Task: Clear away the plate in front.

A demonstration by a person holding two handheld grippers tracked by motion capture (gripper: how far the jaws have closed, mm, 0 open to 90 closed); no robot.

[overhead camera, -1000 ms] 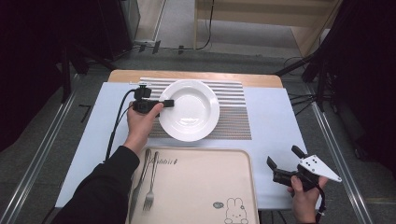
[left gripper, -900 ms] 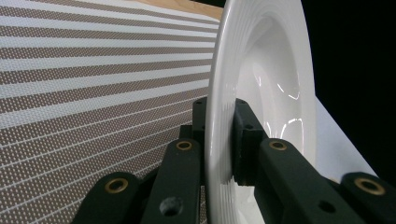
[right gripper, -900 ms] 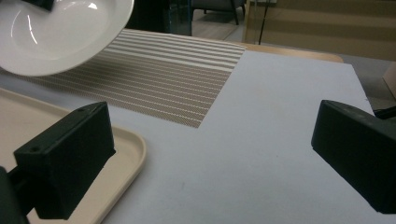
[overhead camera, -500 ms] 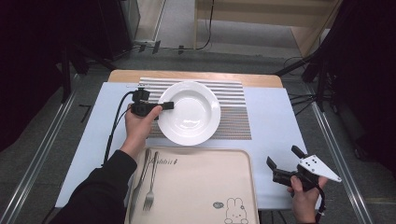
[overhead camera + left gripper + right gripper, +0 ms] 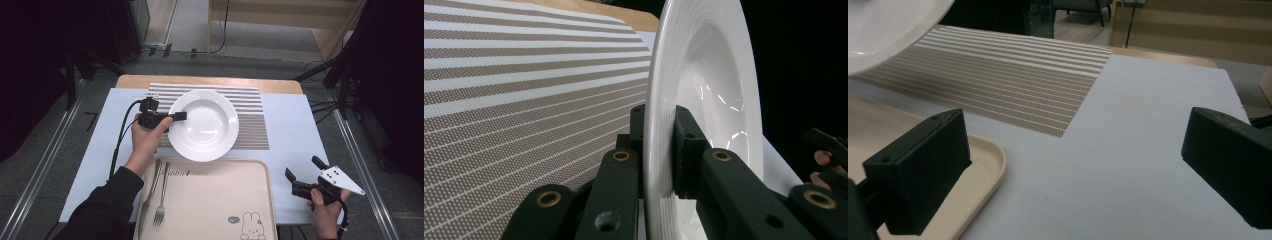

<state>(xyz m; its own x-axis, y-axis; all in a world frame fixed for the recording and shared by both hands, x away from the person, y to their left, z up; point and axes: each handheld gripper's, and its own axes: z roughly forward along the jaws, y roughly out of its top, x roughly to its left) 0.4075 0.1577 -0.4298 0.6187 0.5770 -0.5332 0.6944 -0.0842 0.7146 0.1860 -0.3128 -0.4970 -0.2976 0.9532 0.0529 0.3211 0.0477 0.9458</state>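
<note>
White deep plate (image 5: 202,125), glossy, lifted over the striped mat (image 5: 250,120).

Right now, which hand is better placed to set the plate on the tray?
Left, probably. The left gripper already clamps the plate by its rim, just beyond the tray. The right gripper is open and holds nothing, off to the tray's right.

tray (image 5: 210,200) cut off below; plate (image 5: 888,30) mostly cropped
</note>
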